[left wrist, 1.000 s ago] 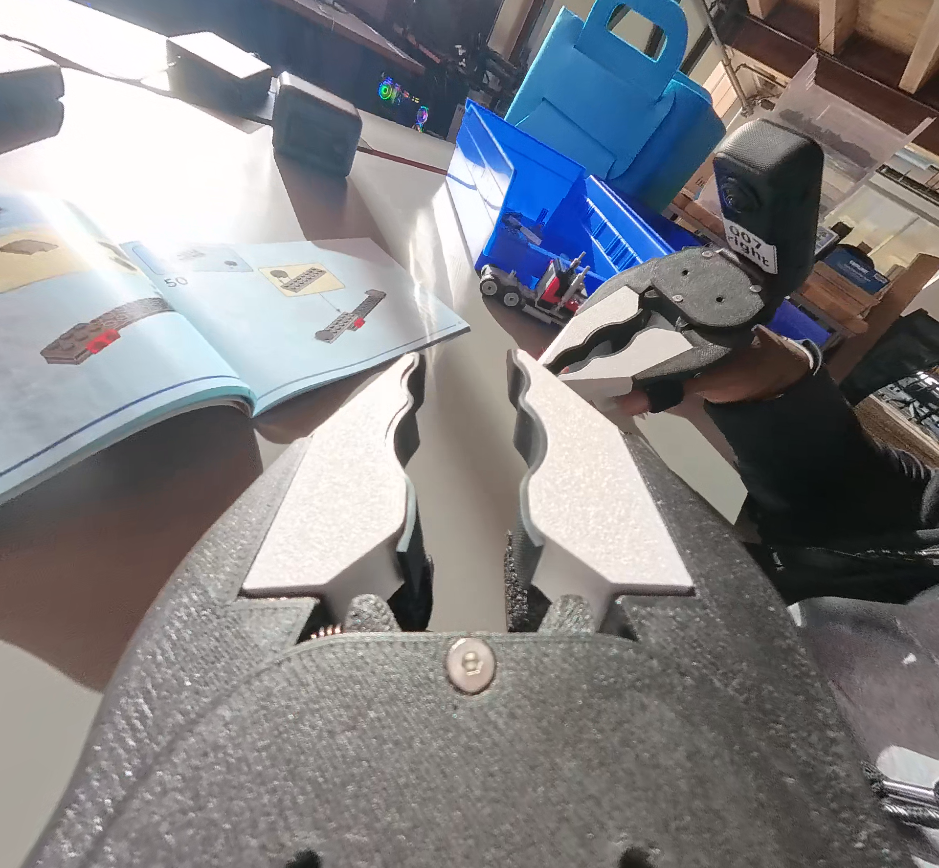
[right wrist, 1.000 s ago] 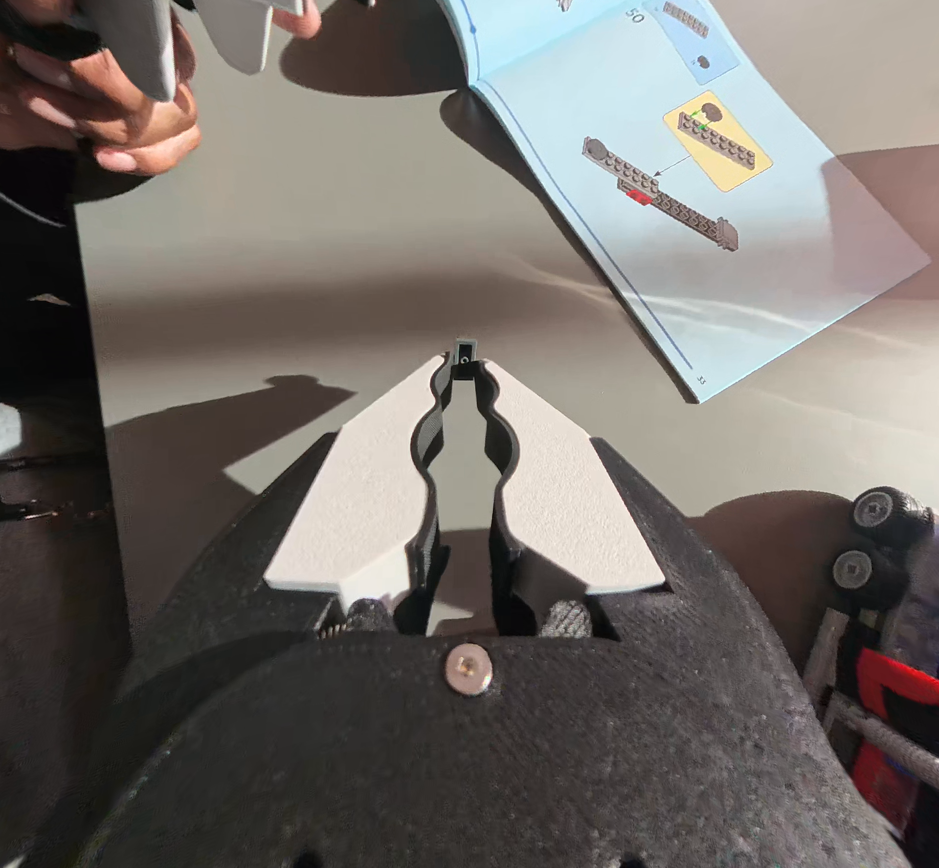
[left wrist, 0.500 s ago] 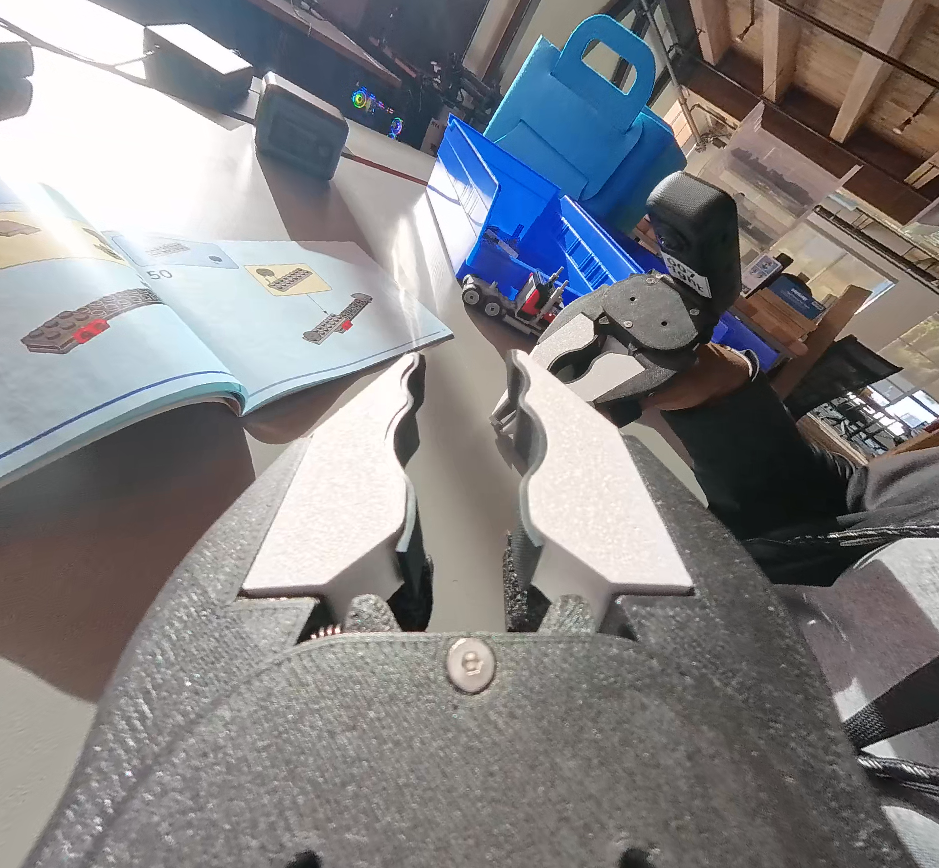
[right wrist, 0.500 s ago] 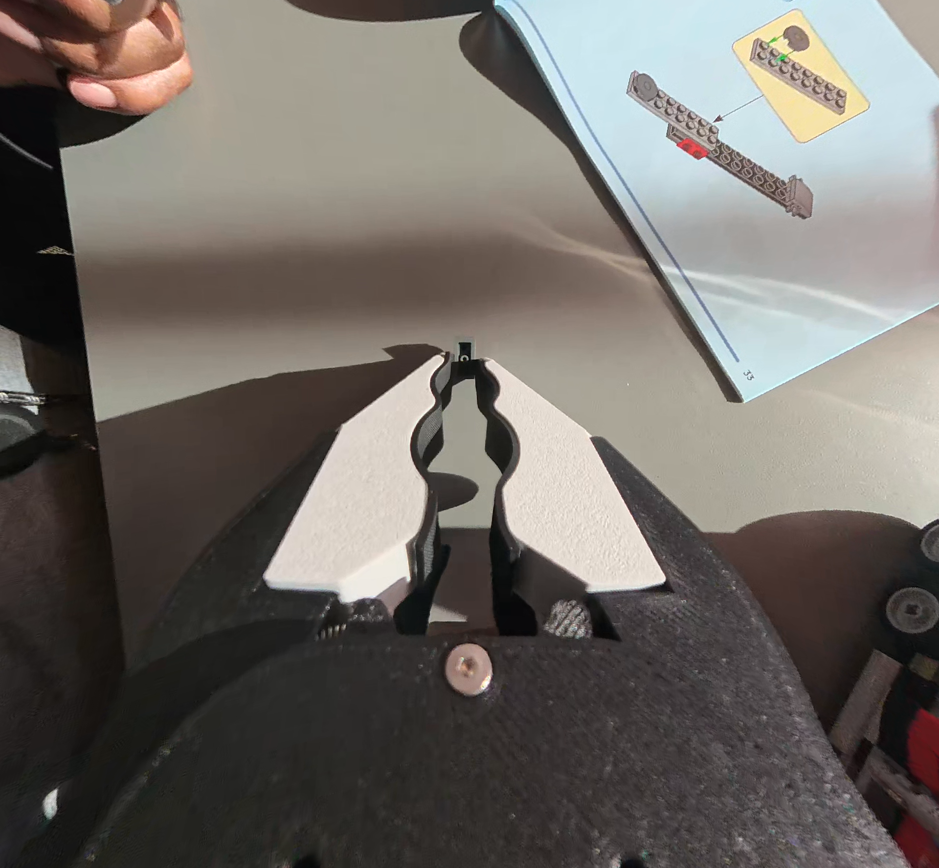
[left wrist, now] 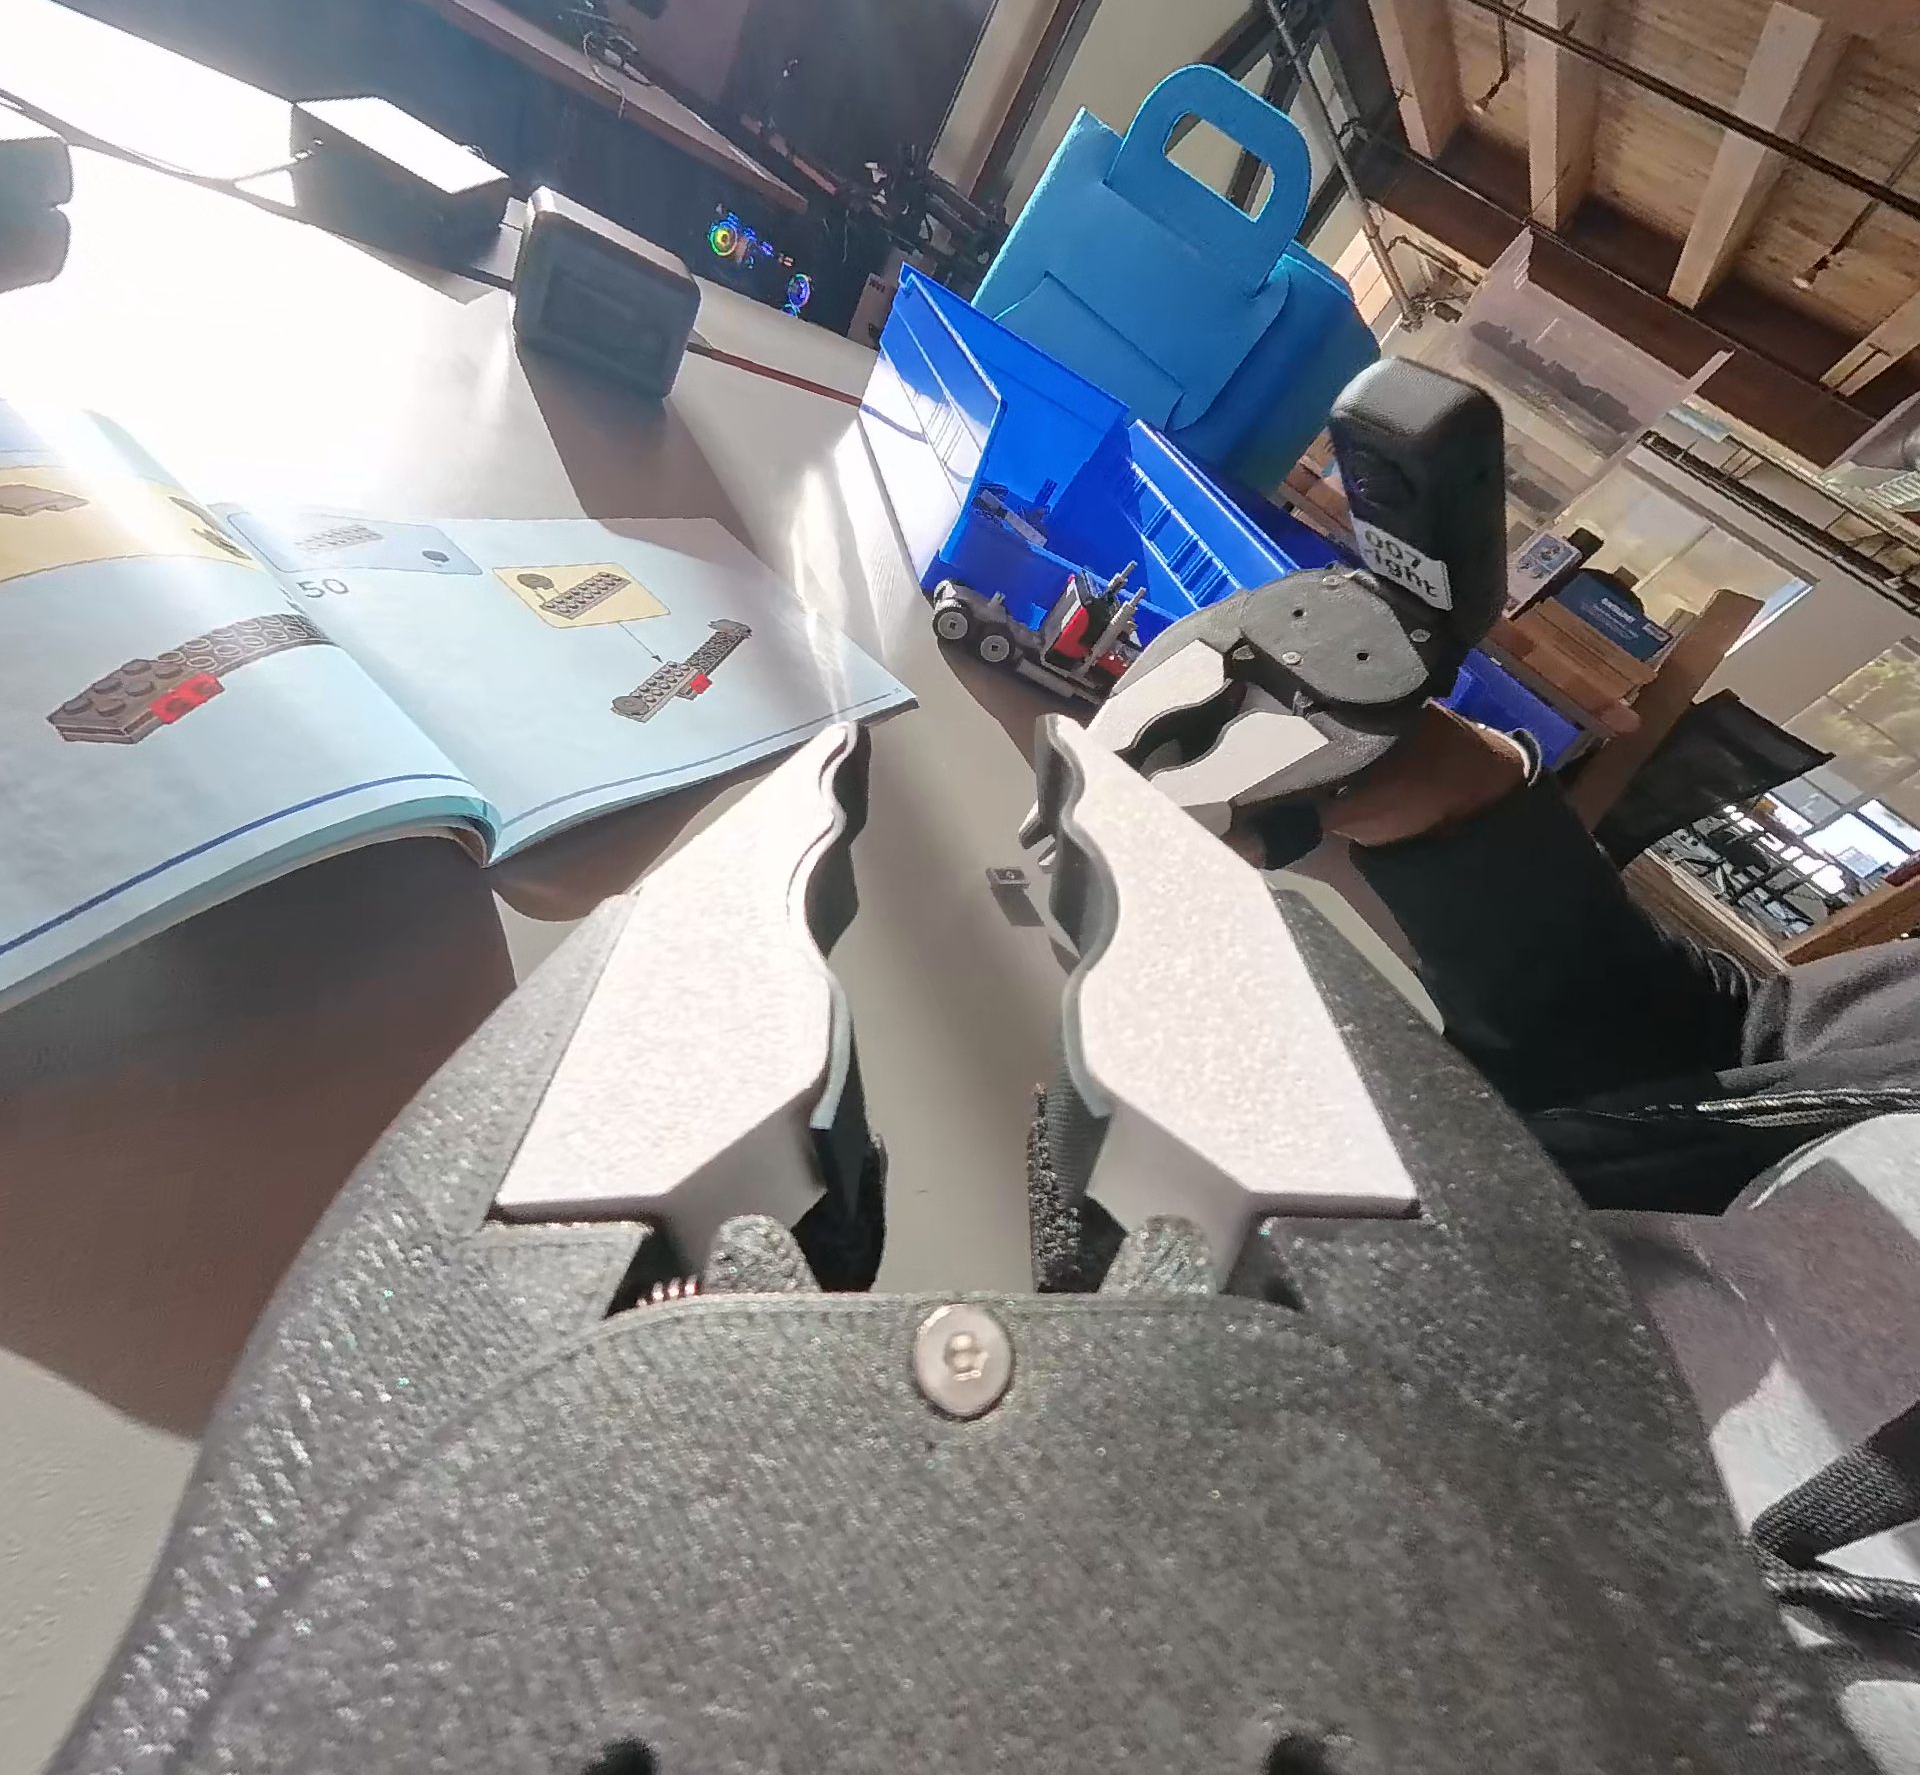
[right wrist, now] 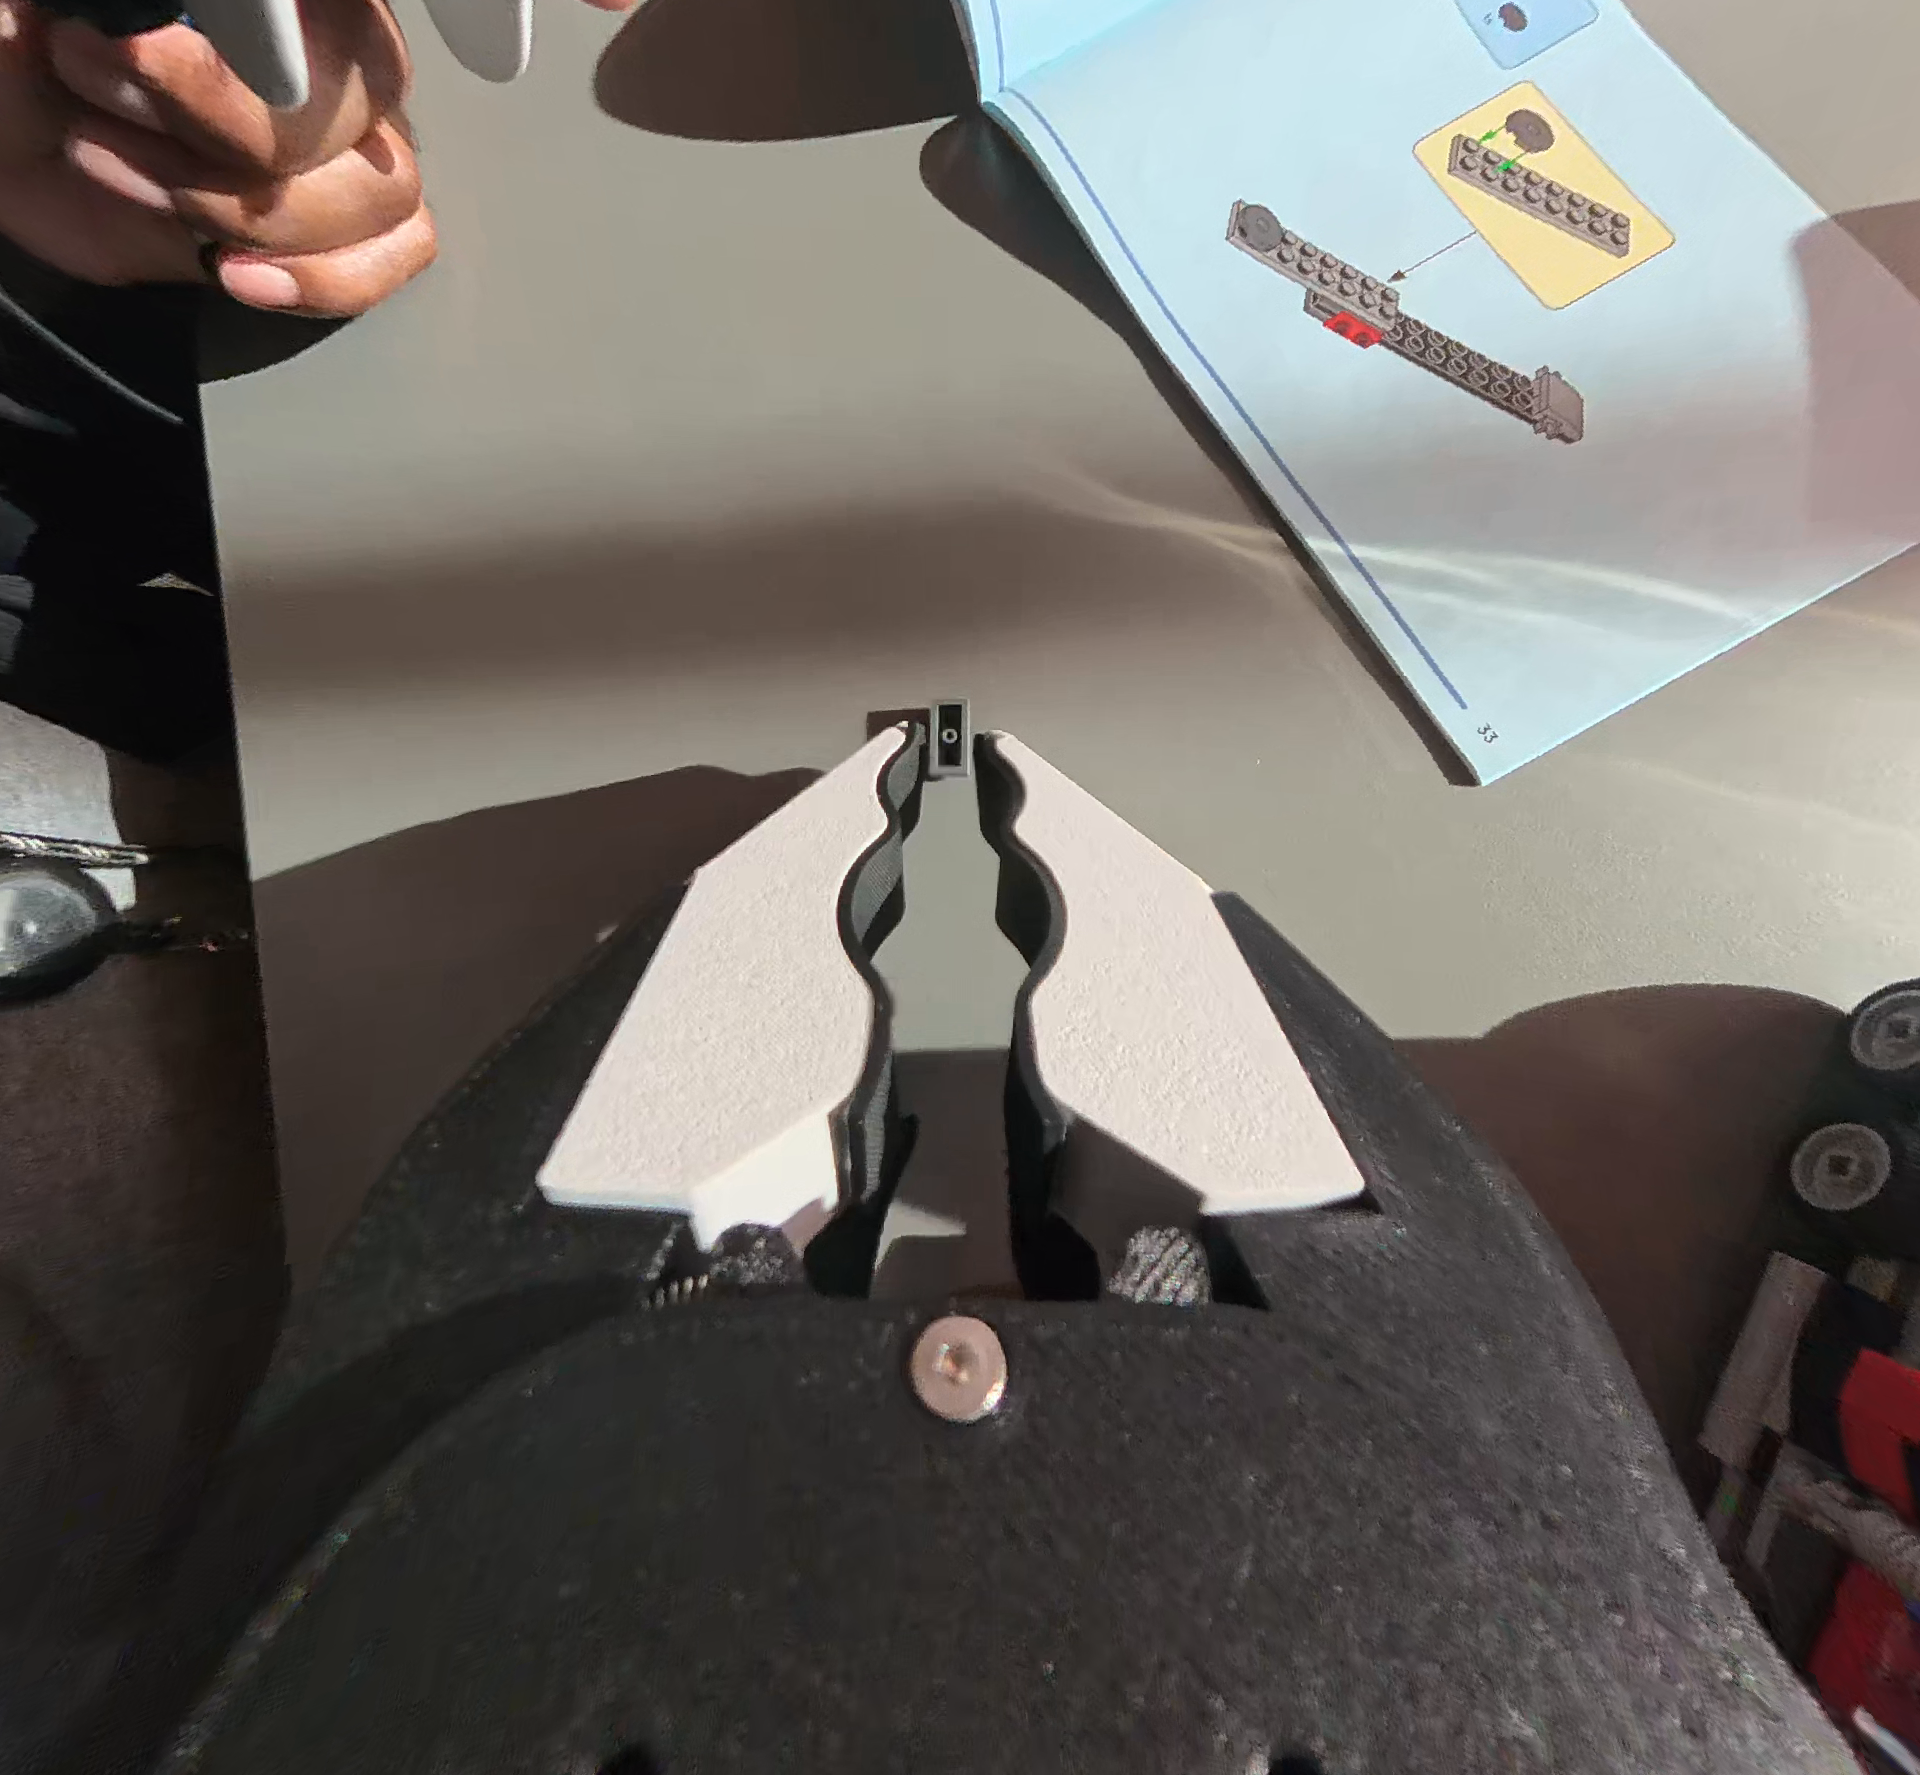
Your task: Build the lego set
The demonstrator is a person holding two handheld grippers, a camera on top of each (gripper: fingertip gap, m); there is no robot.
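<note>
A tiny grey lego piece (right wrist: 949,738) lies on the grey table (right wrist: 675,478) between the tips of my right gripper (right wrist: 945,757). The jaws stand slightly apart, with a small gap on each side of the piece. In the left wrist view the piece (left wrist: 1006,878) rests on the table just under the right gripper (left wrist: 1039,826). My left gripper (left wrist: 951,749) is open and empty, held above the table and pointing toward the piece. It also shows in the right wrist view (right wrist: 395,78) at the top left, held by a hand.
An open blue instruction booklet (left wrist: 416,665) lies to the left, also in the right wrist view (right wrist: 1455,271). A part-built lego truck (left wrist: 1039,624) stands in front of a blue bin (left wrist: 1039,458) and a blue felt bag (left wrist: 1174,291). A black box (left wrist: 608,312) sits farther back. The gap from one gripper's tips to the other's is roughly 12 centimetres.
My right gripper was shut on the small grey piece; its jaws have parted and the piece now rests on the table. The left gripper has stayed open and tilted slightly.
</note>
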